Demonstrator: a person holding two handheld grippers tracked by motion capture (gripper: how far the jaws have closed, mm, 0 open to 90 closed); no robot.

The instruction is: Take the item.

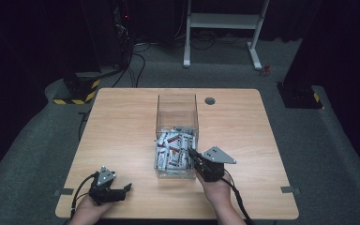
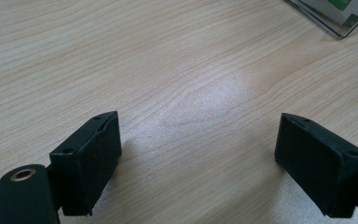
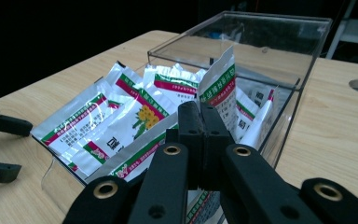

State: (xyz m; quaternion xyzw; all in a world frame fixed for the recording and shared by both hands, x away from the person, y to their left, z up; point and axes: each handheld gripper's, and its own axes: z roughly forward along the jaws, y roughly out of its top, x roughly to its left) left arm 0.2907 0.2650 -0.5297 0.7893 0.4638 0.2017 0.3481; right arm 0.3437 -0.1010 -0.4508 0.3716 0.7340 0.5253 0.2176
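At the clear box (image 1: pixel 176 123) mid-table, my right gripper (image 3: pixel 204 122) has its jaws pressed together on the edge of one sachet (image 3: pixel 220 91) standing up from the heap at the box's near end. My left gripper (image 2: pixel 198 154) rests spread and empty at seven o'clock. I judge this the picking step; next comes a straight lift clear of the rim.

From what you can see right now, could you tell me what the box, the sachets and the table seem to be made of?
Box: clear rigid plastic, likely acrylic; see-through walls, glossy edges.
Sachets: shiny printed foil or plastic film, creased.
Table: pale wood-grain surface, possibly laminate, matte with soft sheen.
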